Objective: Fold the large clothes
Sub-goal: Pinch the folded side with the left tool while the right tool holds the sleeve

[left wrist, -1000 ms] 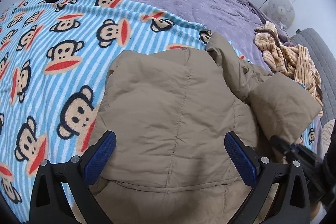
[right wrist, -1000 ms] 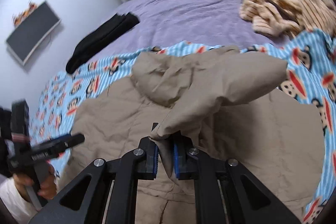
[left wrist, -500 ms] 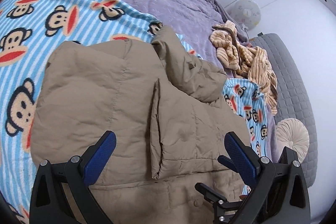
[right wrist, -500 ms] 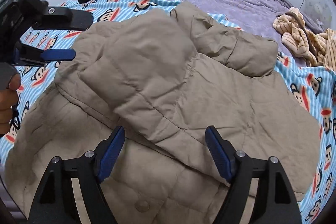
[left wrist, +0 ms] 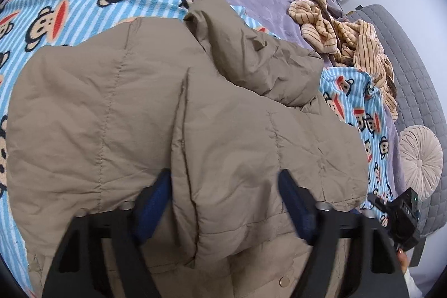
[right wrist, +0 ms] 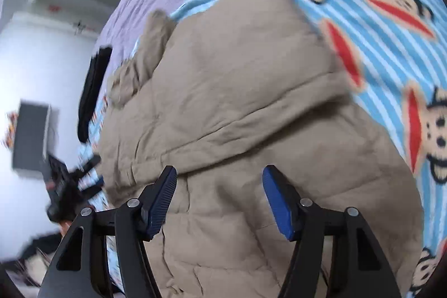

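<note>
tan padded jacket (left wrist: 134, 108): lies on the monkey-print blanket (left wrist: 83, 2), one panel folded over its middle | left gripper (left wrist: 223, 200): jaws have just been closing around that folded flap (pad contact not clear) | right gripper (right wrist: 219, 198): jaws apart over the jacket, closing slightly, nothing gripped | striped garment (left wrist: 349, 38): heaped beyond

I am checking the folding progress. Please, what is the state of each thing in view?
tan padded jacket: flat on the monkey blanket, sleeve folded across its body.
striped beige garment: crumpled, unfolded.
black garment: folded.
left gripper: jaws just closing around a jacket fold.
right gripper: open over the jacket, holding nothing.
</note>
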Action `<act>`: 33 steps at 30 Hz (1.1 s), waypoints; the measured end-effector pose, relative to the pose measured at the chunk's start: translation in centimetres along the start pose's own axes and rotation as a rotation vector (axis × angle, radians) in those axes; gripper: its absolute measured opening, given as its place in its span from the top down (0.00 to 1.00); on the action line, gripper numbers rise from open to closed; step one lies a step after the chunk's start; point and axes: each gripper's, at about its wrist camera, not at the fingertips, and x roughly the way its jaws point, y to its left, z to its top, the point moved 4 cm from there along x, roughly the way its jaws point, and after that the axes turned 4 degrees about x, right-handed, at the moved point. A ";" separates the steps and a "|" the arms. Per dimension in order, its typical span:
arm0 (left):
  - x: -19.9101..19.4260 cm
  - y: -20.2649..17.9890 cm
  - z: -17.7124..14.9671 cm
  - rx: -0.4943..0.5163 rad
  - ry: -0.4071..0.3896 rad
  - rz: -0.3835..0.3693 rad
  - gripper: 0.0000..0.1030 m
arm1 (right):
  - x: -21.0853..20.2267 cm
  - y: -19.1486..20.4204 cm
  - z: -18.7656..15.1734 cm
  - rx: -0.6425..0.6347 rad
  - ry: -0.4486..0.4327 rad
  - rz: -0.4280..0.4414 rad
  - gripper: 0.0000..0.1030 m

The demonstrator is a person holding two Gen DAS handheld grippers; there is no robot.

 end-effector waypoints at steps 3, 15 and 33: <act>0.2 -0.2 0.1 -0.038 0.024 -0.027 0.88 | -0.8 -2.2 2.5 0.179 -0.074 0.125 0.35; -0.5 2.3 -1.0 0.020 -0.033 0.136 0.85 | 4.6 0.2 4.4 0.029 -0.029 -0.005 0.92; -4.6 -0.5 1.9 0.206 -0.206 0.285 0.42 | -3.2 4.9 5.0 -0.297 -0.188 -0.190 0.94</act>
